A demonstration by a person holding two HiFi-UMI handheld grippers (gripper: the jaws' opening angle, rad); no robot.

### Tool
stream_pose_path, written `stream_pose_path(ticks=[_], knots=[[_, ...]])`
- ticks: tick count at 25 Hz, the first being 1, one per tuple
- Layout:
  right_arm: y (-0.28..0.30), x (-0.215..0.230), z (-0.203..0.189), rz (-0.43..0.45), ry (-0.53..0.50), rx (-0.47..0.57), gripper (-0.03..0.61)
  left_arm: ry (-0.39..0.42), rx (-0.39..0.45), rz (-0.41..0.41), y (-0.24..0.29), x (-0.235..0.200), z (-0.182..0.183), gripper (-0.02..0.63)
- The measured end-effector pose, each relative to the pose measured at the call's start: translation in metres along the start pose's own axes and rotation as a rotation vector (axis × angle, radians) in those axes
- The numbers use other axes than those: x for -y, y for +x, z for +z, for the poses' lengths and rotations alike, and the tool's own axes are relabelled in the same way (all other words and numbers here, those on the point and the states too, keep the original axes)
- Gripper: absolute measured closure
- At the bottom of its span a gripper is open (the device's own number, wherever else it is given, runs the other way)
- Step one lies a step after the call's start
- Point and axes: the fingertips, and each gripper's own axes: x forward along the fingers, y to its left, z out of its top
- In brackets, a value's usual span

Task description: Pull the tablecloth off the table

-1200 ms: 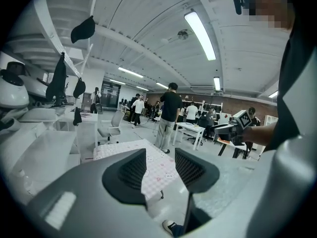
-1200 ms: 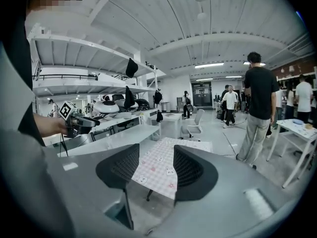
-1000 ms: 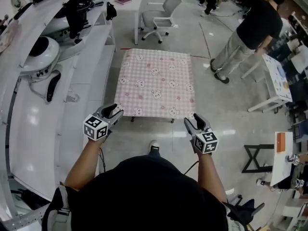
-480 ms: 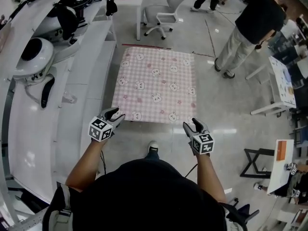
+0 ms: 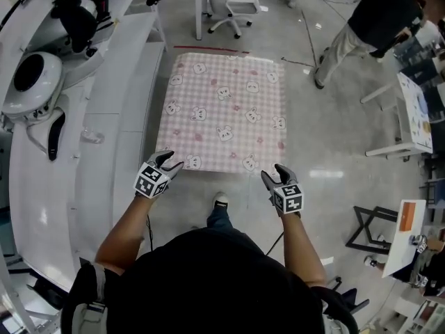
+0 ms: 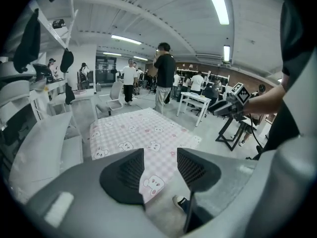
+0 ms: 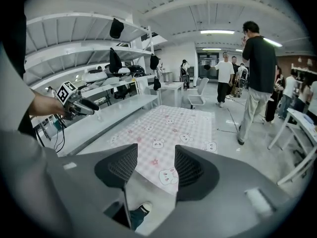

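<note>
At the near edge of the pink checked tablecloth (image 5: pixel 222 110), both forearms reach forward and slope downward. The left gripper (image 5: pixel 169 160) hovers close to the near-left corner, jaws apart and empty. The right gripper (image 5: pixel 272 172), near the near-right corner, has just been opening its jaws, with nothing between them.

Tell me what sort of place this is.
Likely an open lab or workshop: a long white workbench carrying equipment, a swivel office chair, and ceiling strip lights overhead.
</note>
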Motion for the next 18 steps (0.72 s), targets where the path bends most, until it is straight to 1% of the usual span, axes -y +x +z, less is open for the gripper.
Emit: stream_pose_path(ticks=[5,9,11,13,15,18], knots=[[0.026,0.008,-0.027,0.011,-0.036,-0.074,0.307,0.059,-0.08,-0.006,0.032,0.002,-0.018,0.397],[0.047,0.011,-0.06,0.021,-0.115,-0.16,0.302,0.114,-0.146,0.003,0.052,0.0,-0.041,0.388],[0.058,0.012,-0.079,0.032,-0.151,-0.206,0.299,0.15,-0.165,0.004,0.065,0.001,-0.052,0.38],[0.07,0.012,-0.095,0.045,-0.178,-0.244,0.296,0.191,-0.195,0.005,0.077,0.002,-0.066,0.376],[0.081,0.012,-0.109,0.054,-0.197,-0.273,0.293,0.226,-0.248,0.006,0.087,0.003,-0.084,0.363],[0.095,0.009,-0.126,0.074,-0.219,-0.31,0.288,0.247,-0.304,0.013,0.099,0.002,-0.109,0.35]])
